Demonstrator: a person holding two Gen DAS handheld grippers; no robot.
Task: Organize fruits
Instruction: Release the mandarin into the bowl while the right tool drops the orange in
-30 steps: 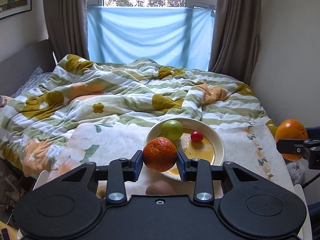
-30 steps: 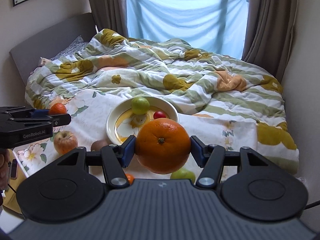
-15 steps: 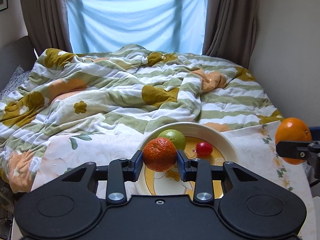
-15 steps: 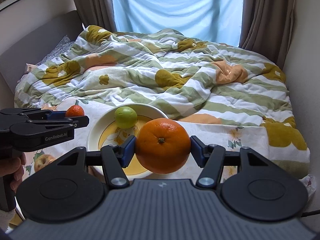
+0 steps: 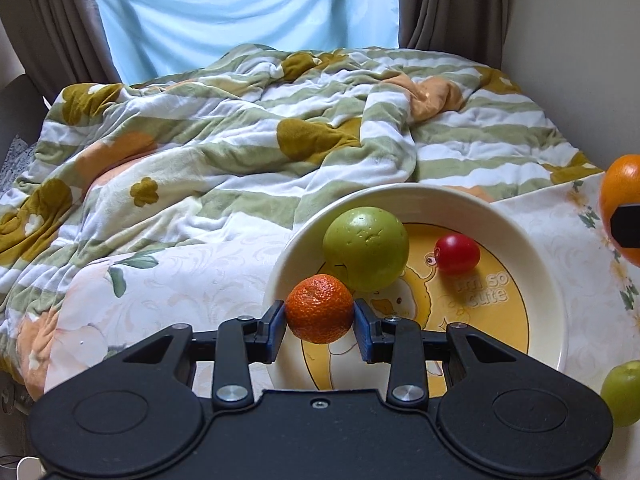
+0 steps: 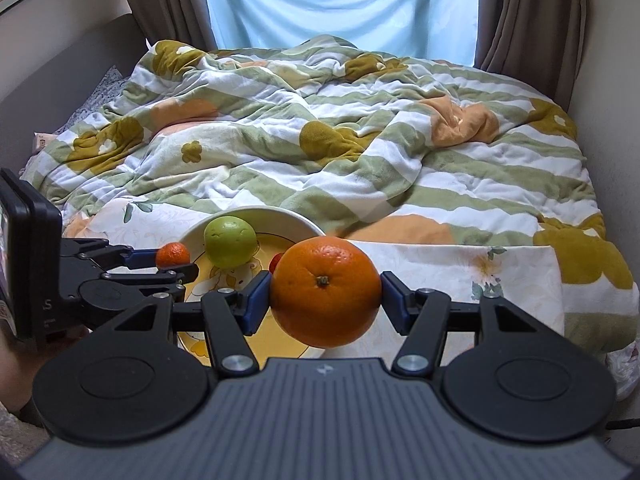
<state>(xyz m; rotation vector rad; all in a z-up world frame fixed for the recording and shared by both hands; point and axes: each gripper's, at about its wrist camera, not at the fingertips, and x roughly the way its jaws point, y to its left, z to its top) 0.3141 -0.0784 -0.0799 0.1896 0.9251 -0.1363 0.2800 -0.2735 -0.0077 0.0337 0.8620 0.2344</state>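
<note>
The left gripper [image 5: 320,320] is clamped on a small mandarin [image 5: 319,309], low in the middle of the left view, just over the near edge of the bowl [image 5: 552,280]. The right gripper [image 6: 326,298] is clamped on a big orange [image 6: 326,292], in the middle of the right view, beside the bowl. A green apple [image 5: 366,248] and a little red tomato [image 5: 457,253] already sit in the bowl. So two fruits are done. The two held fruits are not yet dropped in. Another green fruit [image 5: 622,392] waits at the lower right edge of the left view, outside the bowl.

Orange mandarin [image 5: 319,309]; yellow-centred cream plate [image 5: 536,248]; green-striped floral quilt [image 5: 224,148].
</note>
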